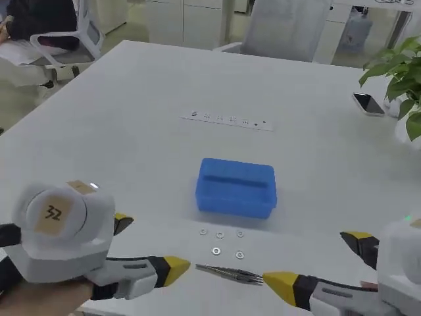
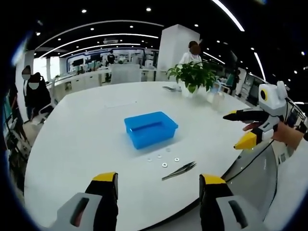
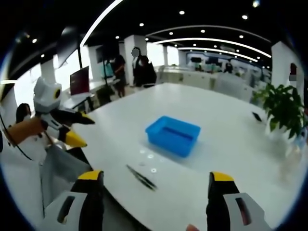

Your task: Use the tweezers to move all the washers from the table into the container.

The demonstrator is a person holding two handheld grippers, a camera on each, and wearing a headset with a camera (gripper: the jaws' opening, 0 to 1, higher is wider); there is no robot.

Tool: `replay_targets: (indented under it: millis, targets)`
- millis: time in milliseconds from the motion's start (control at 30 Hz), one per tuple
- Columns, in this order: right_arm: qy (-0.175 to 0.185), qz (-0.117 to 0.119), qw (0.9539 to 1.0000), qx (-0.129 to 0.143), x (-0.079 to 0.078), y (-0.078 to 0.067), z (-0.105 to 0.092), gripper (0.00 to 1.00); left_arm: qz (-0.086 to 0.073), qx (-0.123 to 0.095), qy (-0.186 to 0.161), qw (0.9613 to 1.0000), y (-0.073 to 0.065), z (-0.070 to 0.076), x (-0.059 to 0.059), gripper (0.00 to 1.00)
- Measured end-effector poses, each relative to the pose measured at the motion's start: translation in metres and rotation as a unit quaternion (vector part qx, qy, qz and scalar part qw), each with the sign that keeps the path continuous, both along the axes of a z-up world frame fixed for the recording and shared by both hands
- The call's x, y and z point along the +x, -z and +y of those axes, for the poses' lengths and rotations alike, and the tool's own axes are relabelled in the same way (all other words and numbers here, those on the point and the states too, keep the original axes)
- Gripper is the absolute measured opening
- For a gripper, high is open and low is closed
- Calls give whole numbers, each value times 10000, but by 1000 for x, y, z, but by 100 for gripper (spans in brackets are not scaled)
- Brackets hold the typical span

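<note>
While both grippers hover low in the head view, I see my left gripper (image 1: 149,245) at lower left with its jaws spread wide and holding nothing, and my right gripper (image 1: 318,258) at lower right just as wide and empty. The tweezers (image 1: 230,273) lie flat on the white table (image 1: 131,118) between them. Five washers (image 1: 220,234) sit just above the tweezers, below the blue container (image 1: 235,187) at frame centre.
</note>
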State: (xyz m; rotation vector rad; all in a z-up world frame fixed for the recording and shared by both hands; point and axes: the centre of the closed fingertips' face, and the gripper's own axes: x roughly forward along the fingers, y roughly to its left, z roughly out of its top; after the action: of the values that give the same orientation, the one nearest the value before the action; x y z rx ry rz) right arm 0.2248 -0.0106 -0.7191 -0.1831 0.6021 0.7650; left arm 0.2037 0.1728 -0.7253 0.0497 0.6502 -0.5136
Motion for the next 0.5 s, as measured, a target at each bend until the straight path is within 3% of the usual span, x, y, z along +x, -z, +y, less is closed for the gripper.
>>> replay_targets:
  millis: [100,200,367,433,500]
  targets:
    - [-11,41,10000,-14,3,4,3,85,-78,46,417,9991,-2,-8,2,50]
    - [-76,115,9999,-50,0,7,8,85,-50,60,933,9956,5,-20,5,43]
    - [-176,193,9996,-137,-1,15,11,82,187,369,1241,9914,28,-25,15,31]
    - [-176,250,9994,-149,-1,19,11,82,263,311,1375,9897,36,-30,20,27]
    - [-232,284,9991,-199,-1,22,12,82,474,276,1570,9861,46,-35,20,24]
